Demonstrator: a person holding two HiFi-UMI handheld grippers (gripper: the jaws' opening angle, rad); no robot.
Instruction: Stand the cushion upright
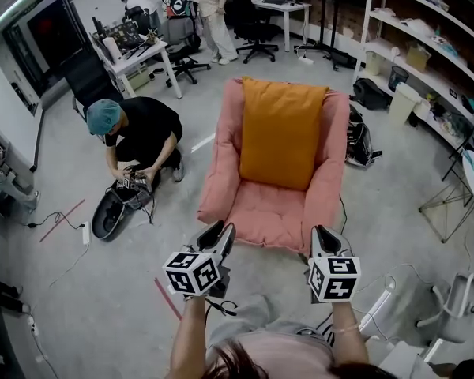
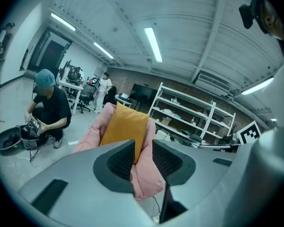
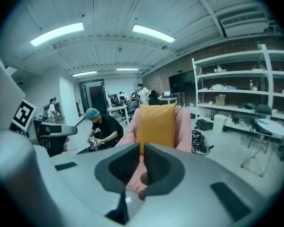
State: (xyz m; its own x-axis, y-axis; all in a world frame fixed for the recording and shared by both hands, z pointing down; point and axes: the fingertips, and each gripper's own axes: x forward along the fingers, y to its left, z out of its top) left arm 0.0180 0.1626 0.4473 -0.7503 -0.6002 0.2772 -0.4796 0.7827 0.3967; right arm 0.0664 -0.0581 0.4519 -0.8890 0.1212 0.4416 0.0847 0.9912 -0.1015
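Observation:
The orange cushion (image 1: 283, 133) stands upright against the backrest of the pink floor chair (image 1: 257, 215). It also shows ahead in the left gripper view as the cushion (image 2: 125, 126), and in the right gripper view as the cushion (image 3: 156, 124). Both grippers hover short of the chair's front edge and touch nothing. My left gripper (image 1: 221, 232) is off the seat's front left corner, its jaws (image 2: 143, 154) a small gap apart and empty. My right gripper (image 1: 323, 234) is off the front right corner, its jaws (image 3: 142, 156) nearly together with nothing between them.
A person in a black shirt and teal cap (image 1: 138, 133) crouches left of the chair over a device on the floor. Cables (image 1: 59, 219) trail there. White shelves (image 1: 426, 30) line the right wall. Desks (image 1: 138, 54) and office chairs stand behind. A black bag (image 1: 360, 144) lies beside the chair.

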